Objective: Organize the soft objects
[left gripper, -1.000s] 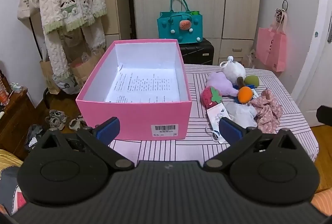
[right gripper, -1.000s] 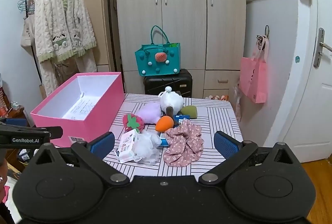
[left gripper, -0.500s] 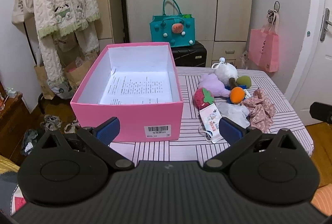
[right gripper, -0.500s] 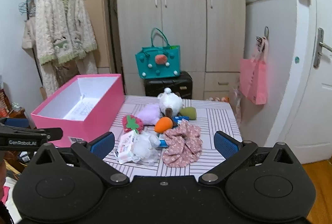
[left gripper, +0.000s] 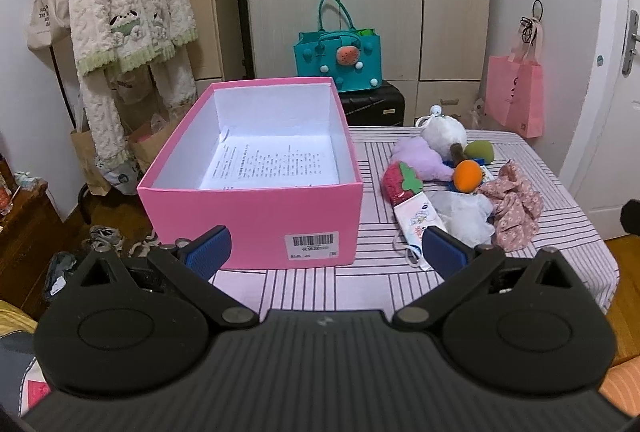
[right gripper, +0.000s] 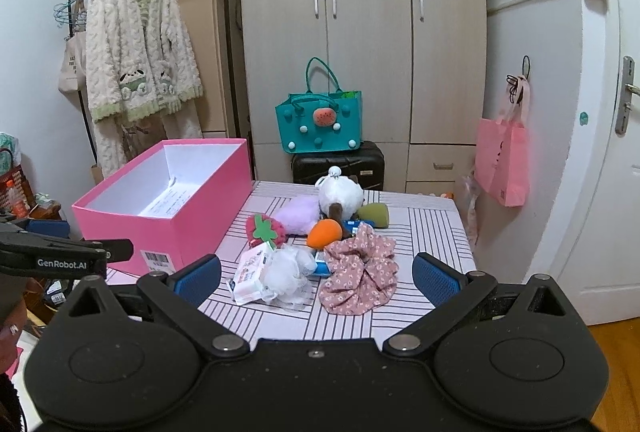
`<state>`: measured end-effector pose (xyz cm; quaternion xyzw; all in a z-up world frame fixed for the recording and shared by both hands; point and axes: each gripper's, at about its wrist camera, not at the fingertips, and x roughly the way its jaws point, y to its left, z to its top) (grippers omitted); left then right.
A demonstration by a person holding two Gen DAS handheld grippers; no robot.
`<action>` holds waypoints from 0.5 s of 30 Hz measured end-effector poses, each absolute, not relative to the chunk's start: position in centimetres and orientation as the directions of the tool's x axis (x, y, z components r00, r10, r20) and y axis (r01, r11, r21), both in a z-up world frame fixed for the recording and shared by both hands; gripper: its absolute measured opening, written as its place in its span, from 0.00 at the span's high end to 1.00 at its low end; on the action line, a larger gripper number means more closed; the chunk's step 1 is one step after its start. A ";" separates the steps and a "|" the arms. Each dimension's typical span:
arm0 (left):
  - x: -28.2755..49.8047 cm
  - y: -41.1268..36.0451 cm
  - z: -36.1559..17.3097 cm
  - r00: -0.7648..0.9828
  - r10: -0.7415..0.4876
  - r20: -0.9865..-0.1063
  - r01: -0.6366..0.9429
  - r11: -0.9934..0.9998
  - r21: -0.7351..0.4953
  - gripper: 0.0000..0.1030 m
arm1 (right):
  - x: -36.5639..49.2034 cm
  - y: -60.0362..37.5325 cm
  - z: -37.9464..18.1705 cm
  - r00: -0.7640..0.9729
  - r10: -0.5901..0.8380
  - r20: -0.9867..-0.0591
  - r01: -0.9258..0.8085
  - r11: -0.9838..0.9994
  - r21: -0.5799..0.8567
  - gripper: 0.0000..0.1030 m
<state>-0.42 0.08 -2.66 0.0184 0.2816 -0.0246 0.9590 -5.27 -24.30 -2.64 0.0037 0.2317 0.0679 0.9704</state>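
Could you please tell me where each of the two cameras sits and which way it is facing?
Left wrist: on the left hand-held gripper, low before the table, facing the pink box; its own open fingers show.
Right wrist: on the right hand-held gripper, facing the floral scrunchie; its open fingers and the left hand-held gripper at left show.
Shared: box, soft-toy pile, teal bag.

Striped table (right gripper: 434,232): pink box (right gripper: 200,207) ahead-left of the right claw; heap of soft toys (right gripper: 320,232) straight ahead.
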 end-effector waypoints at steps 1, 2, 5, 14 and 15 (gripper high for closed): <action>-0.5 0.1 -2.7 0.841 -0.036 -0.540 0.057 0.998 0.023 0.00 | -5.3 -24.4 -2.8 0.883 0.132 -0.450 -0.129 0.991 0.039 0.00; -0.5 0.2 -2.8 0.842 -0.036 -0.538 0.057 0.998 0.023 0.00 | -5.4 -24.4 -3.0 0.883 0.131 -0.450 -0.128 0.991 0.038 0.00; -0.8 0.2 -2.9 0.846 -0.039 -0.532 0.059 0.998 0.020 0.00 | -5.5 -24.7 -3.4 0.882 0.127 -0.454 -0.124 0.992 0.037 0.00; -1.1 -0.1 -3.4 0.835 -0.037 -0.549 0.069 0.997 0.037 0.00 | -5.5 -25.3 -3.8 0.877 0.113 -0.466 -0.107 0.993 0.040 0.00; -1.1 -0.1 -3.5 0.833 -0.037 -0.552 0.069 0.997 0.037 0.00 | -5.5 -25.3 -3.8 0.876 0.114 -0.468 -0.107 0.993 0.040 0.00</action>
